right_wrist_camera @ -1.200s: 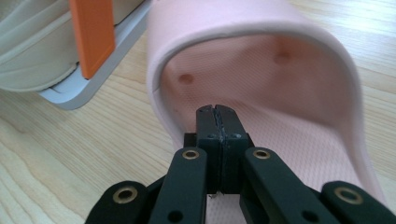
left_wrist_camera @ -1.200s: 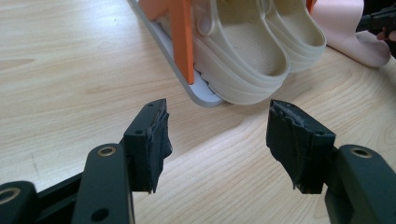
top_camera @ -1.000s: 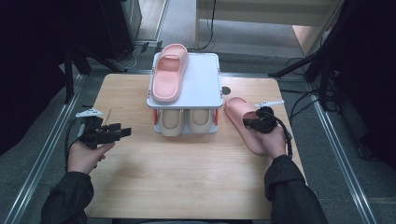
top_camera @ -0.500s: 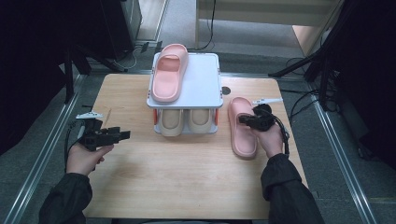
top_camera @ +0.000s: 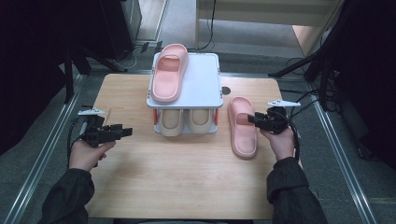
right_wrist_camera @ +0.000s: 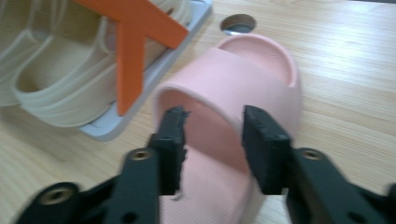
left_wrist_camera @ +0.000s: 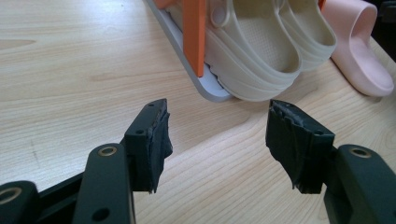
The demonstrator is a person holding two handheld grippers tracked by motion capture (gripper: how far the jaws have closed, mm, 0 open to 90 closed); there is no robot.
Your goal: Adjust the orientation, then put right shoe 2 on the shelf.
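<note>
Just ahead of the right hand-held gripper (right_wrist_camera: 212, 149), the pink foam slide (right_wrist_camera: 243, 93) lay flat on the worktop (top_camera: 187, 186) beside the two-tier shoe rack (top_camera: 205, 93); its jaws stood parted, straddling the smooth arched strap, probably for lifting; the left hand-held gripper (left_wrist_camera: 224, 140) waited open, empty, facing ribbed beige slippers (left_wrist_camera: 261, 51).

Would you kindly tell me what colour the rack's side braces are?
Orange; the brace shows best in the right gripper view.

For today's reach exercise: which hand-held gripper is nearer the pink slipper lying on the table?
Right. The right hand-held gripper is at the pink slipper, jaws astride its strap; the left hand-held gripper is across the table, beyond the rack.
</note>
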